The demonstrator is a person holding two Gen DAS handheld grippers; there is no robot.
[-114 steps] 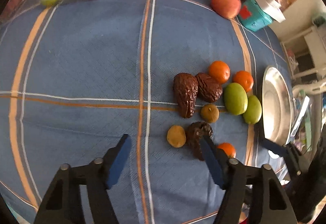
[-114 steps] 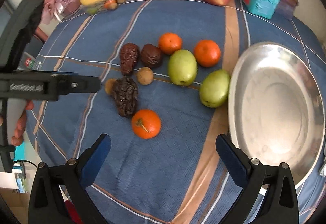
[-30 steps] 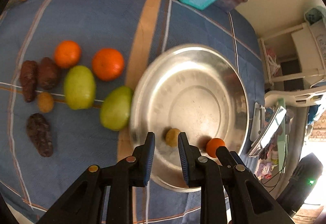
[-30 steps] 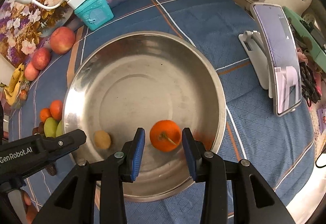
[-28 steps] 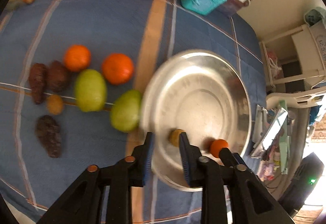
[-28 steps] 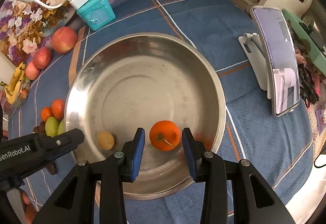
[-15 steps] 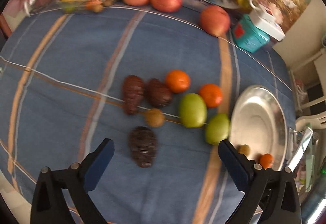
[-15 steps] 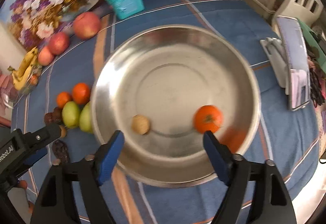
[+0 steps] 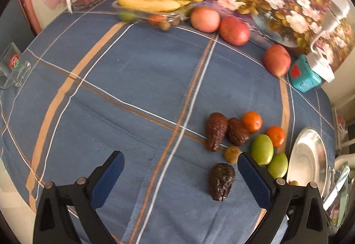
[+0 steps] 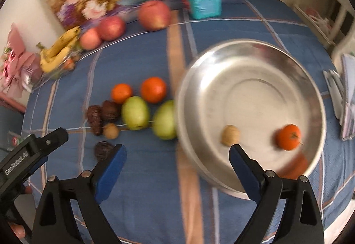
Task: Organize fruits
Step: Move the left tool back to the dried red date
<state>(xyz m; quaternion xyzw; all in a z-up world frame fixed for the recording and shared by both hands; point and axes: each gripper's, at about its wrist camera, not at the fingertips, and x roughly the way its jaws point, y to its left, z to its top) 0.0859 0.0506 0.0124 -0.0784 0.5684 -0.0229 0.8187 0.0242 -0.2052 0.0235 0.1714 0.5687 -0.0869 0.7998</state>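
In the metal bowl (image 10: 250,62) at the right of the surface lie already one orange (image 10: 288,137) and one small brown fruit (image 10: 230,135). On the blue cloth (image 9: 142,80) just left of it wait two green fruits (image 10: 135,112), two more oranges (image 10: 153,89), three dark wrinkled fruits (image 9: 221,181) and another small brown one (image 9: 231,154). So I judge only a small part done. The left gripper (image 9: 180,175) is spread wide and empty; the right gripper (image 10: 177,168) has just been opening, with nothing between its fingers.
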